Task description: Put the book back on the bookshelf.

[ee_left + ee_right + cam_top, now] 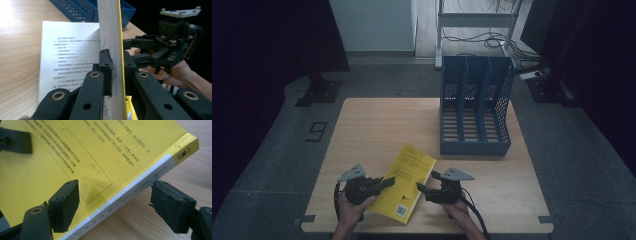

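Observation:
A yellow book (408,181) lies at the table's near middle, back cover up. My left gripper (387,183) is at its left edge, shut on the cover and a thick block of pages (110,30). In the left gripper view that block stands on edge between the jaws, and one white printed page (67,50) lies flat on the wood beside it. My right gripper (427,180) sits at the book's right side, open. One pad (65,202) hovers over the yellow cover (75,157). The other pad (171,205) stands off the white and yellow spine (140,183).
A blue three-slot file rack (474,107) stands upright at the back right of the wooden table (377,125). The person's hands come in over the near edge. Dark floor, a stand's legs and cables lie beyond the table.

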